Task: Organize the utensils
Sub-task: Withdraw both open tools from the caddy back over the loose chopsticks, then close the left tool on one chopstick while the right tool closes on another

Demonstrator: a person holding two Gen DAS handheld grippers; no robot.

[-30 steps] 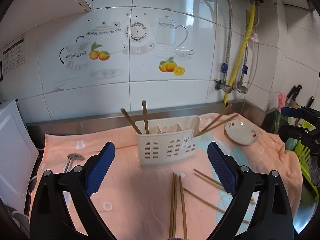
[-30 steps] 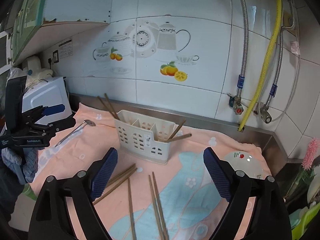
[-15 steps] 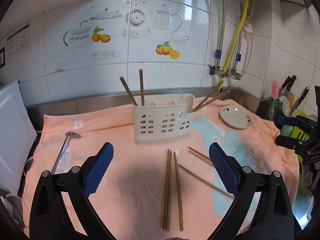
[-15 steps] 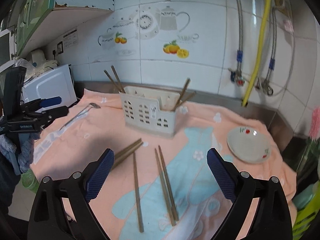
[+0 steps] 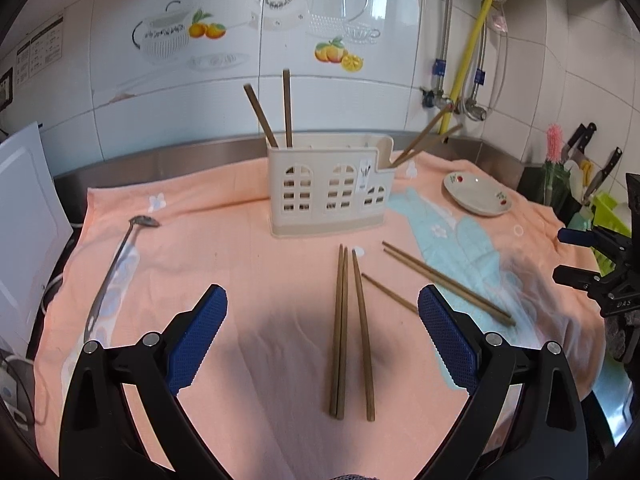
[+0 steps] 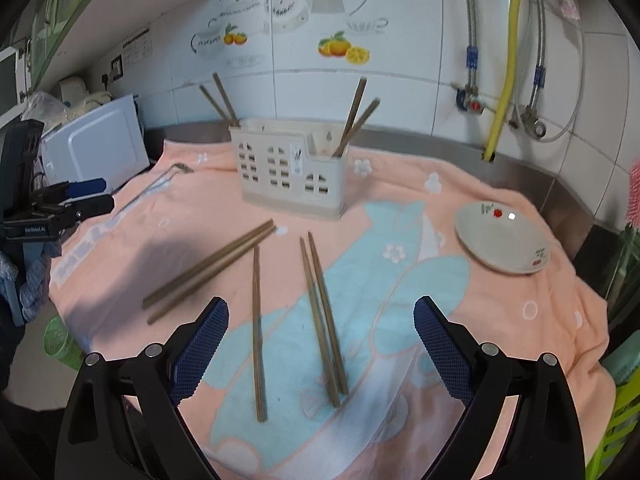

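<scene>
Both your left tongs (image 5: 322, 334) and right tongs (image 6: 320, 338) gape wide, empty, above loose chopsticks (image 5: 352, 330) lying on the towel (image 5: 224, 264) before the holder (image 5: 328, 188). Chopsticks lie touching, so you risk pinching two at once or snagging cloth.

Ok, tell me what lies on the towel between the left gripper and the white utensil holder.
In the left wrist view, three loose chopsticks lie lengthwise between the open left gripper and the utensil holder; beyond their far tips the peach towel is bare.
</scene>
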